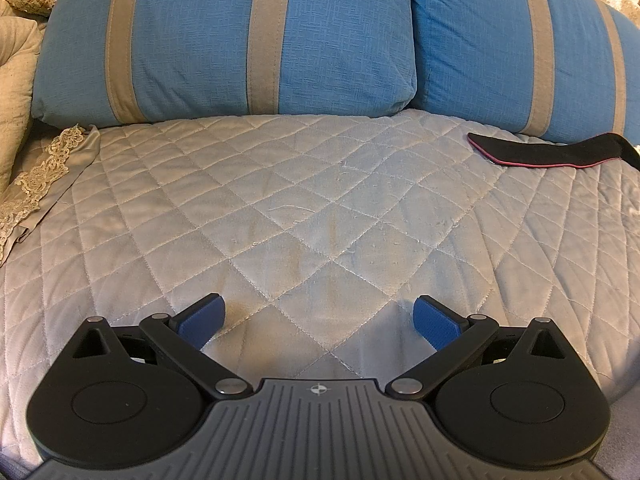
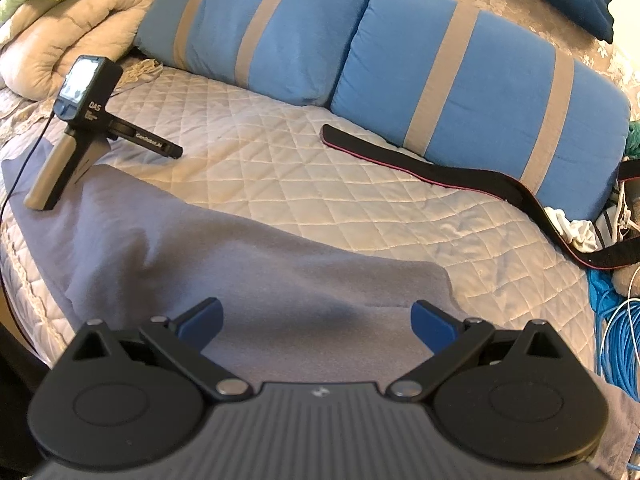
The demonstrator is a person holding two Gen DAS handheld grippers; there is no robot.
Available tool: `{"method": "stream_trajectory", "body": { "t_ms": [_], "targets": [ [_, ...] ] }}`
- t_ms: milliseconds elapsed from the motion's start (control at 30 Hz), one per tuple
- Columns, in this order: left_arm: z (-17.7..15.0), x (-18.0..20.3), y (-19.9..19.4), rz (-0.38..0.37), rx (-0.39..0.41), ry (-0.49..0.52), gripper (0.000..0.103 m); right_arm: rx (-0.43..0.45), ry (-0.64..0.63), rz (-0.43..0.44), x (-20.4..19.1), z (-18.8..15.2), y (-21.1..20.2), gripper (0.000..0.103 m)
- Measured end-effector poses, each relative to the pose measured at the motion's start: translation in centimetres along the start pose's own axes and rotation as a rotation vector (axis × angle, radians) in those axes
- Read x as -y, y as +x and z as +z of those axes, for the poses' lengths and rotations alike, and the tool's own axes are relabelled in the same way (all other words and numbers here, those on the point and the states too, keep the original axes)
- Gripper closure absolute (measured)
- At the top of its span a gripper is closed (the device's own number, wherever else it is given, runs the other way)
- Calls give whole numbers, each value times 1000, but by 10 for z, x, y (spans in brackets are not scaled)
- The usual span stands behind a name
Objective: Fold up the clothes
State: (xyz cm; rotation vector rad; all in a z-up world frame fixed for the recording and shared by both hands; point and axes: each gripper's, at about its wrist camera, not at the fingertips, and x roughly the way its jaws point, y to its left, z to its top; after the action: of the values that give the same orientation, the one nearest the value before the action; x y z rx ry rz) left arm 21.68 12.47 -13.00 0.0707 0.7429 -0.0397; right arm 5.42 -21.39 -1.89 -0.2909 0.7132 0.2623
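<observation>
The bed point(image 2: 360, 184) is carrying a grey garment point(image 2: 248, 264), spreading from nine to six o'clock. The right gripper point(image 2: 316, 320) is hovering over it, jaws apart; the left gripper point(image 1: 318, 320) is likewise gaping over bare quilt. Risk: the black strap point(image 2: 440, 176) at two o'clock snagging folds.

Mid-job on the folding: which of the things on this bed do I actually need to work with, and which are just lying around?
For the job:
- grey garment, spread on the quilt
- right gripper, open above it
- left gripper, open, seemingly resting on the bed

Lying about:
- two blue striped pillows
- black strap with pink edge
- beige comforter
- blue cables
</observation>
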Motion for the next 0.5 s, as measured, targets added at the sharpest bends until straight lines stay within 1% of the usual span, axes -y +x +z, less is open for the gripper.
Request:
{"method": "stream_trajectory", "body": {
  "t_ms": [500],
  "targets": [
    [0,0,0,0,0,0,0,-8,-14,13,-3,-2,2,0]
  ]
}}
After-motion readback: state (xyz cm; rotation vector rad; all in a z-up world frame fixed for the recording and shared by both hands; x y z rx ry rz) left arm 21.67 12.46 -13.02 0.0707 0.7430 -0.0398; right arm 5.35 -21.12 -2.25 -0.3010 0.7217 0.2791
